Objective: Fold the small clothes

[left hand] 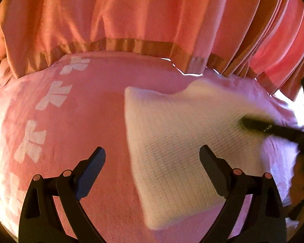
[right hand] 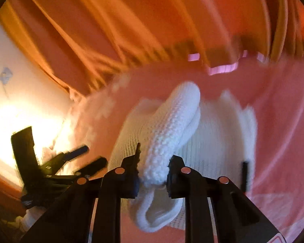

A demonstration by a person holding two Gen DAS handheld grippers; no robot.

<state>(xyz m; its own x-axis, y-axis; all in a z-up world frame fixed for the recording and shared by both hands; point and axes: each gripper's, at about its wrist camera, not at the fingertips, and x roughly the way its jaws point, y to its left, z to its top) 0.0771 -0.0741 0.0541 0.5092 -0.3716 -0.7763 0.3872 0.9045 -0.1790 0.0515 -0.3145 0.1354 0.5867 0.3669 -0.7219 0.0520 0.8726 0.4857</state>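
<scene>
- The white knit garment (left hand: 182, 147) lies on a pink blanket (left hand: 87, 109) printed with white motifs — waffle-textured, flat, one edge folded.
- The right gripper (right hand: 153, 172) pinches a thick, ribbed roll of that garment, lifted off the rest.
- The left gripper (left hand: 152, 156) hovers with its jaws wide apart — nothing in them.
- Orange curtains (left hand: 131, 14) hang behind.
</scene>
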